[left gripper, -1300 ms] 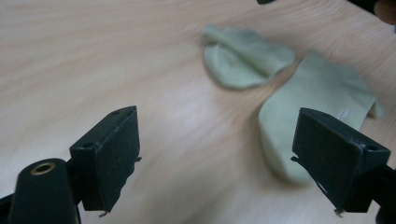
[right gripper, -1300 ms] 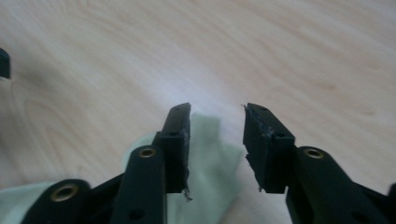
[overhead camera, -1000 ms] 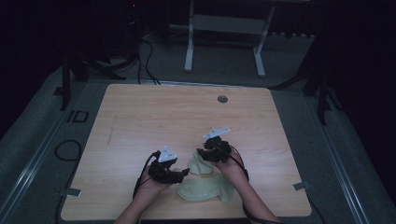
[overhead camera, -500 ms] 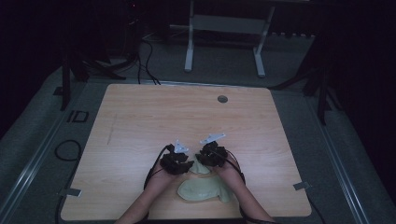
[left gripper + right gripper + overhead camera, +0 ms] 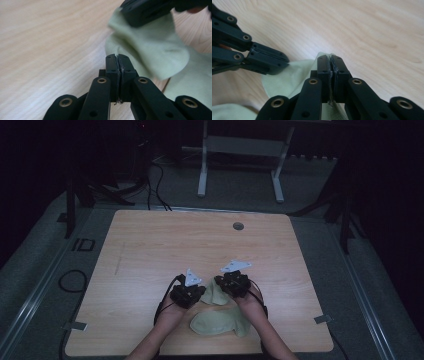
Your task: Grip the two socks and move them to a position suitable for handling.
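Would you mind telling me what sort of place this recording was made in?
Probably a lab or workshop set up for recording, not a home: a bare wooden table with a cable grommet, loose cables across grey carpet, a metal stand frame behind, and dark surroundings.

A darkened lab recording bay

We see one lit wooden table (image 5: 150, 250) on grey carpet (image 5: 45, 270), with cables (image 5: 160, 185) trailing over the floor, a metal desk frame (image 5: 240, 165) behind and black stands (image 5: 75, 195) at the edges.
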{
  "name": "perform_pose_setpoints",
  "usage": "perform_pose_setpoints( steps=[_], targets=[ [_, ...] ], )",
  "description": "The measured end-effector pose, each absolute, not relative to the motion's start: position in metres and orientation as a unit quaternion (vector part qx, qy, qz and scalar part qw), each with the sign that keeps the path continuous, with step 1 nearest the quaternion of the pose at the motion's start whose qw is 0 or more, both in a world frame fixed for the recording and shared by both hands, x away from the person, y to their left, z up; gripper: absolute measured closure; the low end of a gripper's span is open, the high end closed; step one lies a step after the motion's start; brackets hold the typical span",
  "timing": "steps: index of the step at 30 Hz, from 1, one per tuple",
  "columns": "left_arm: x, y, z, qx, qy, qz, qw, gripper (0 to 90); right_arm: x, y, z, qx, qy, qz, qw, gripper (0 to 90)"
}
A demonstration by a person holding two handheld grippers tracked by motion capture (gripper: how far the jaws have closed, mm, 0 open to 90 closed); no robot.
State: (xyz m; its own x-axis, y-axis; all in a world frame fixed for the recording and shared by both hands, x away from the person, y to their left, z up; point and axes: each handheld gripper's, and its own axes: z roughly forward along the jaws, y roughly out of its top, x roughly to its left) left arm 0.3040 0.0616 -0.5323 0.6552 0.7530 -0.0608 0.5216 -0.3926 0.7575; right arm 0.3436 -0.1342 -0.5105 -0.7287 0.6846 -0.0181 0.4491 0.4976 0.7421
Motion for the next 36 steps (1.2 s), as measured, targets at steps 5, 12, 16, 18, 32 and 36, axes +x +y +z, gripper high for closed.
perform_pose_setpoints(
  steps=[5, 12, 16, 18, 32, 36],
  targets=[
    [0.301, 0.074, -0.524, 0.814, 0.405, 0.143, 0.392, 87.9, 0.340, -0.152, -0.495, 0.341, 0.841, 0.383, 0.170, 86.6],
    [0.301, 0.088, -0.525, 0.814, 0.418, 0.141, 0.379, 87.9, 0.345, -0.179, -0.500, 0.370, 0.832, 0.378, 0.166, 86.6],
    [0.305, 0.085, -0.533, 0.819, 0.417, 0.144, 0.366, 87.7, 0.354, -0.187, -0.518, 0.381, 0.839, 0.355, 0.158, 86.5],
    [0.308, 0.081, -0.541, 0.822, 0.418, 0.141, 0.360, 87.7, 0.360, -0.190, -0.532, 0.387, 0.841, 0.346, 0.152, 86.4],
    [0.310, 0.081, -0.542, 0.821, 0.421, 0.147, 0.358, 64.6, 0.368, -0.197, -0.539, 0.396, 0.841, 0.336, 0.151, 75.1],
    [0.302, 0.086, -0.536, 0.812, 0.414, 0.155, 0.382, 75.9, 0.350, -0.197, -0.532, 0.383, 0.842, 0.346, 0.156, 84.8]
  ],
)
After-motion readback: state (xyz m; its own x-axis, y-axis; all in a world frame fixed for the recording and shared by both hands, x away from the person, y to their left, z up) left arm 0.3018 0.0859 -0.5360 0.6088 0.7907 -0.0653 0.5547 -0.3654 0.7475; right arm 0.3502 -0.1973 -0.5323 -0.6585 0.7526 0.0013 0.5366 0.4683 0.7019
